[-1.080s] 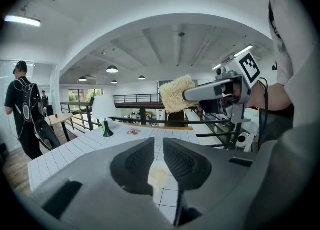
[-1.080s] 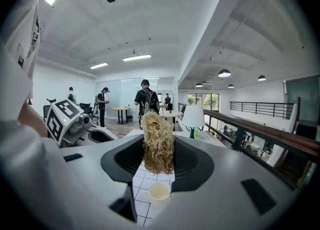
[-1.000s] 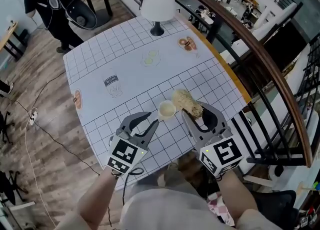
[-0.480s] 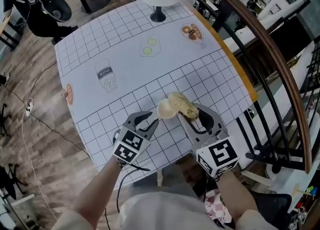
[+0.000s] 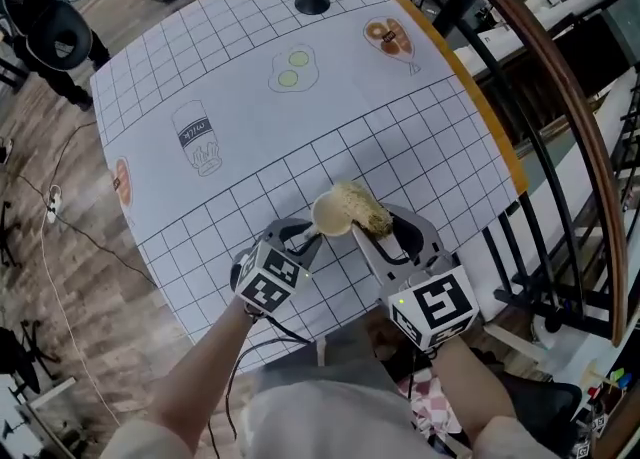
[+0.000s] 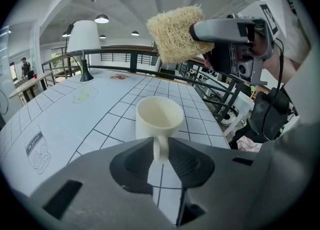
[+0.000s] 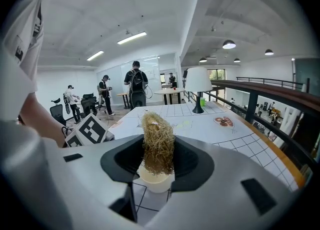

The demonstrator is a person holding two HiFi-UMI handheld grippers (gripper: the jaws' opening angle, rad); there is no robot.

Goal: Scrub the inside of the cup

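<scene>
grips the cup by its handle with the left gripper, fingers closed tight on the thin loop from both sides, as seen in the left gripper view

holds the cup upright, mouth up and empty, over the near part of the gridded desk; cannot tell whether its base touches the desk, as the fingers cover it

pinches a sponge, a coarse tan fibrous pad, in the right gripper, fingers shut on its sides with its top sticking up past them in the right gripper view

poises the sponge above the cup and slightly to the right, clear of the rim in the left gripper view, with open space between the two

lines up in the right gripper view, where the sponge hangs straight over the cup and hides most of the mouth

shows, at the far end of the desk, a white lamp, well apart from the cup, and flat printed drawings on the cloth between them
</scene>
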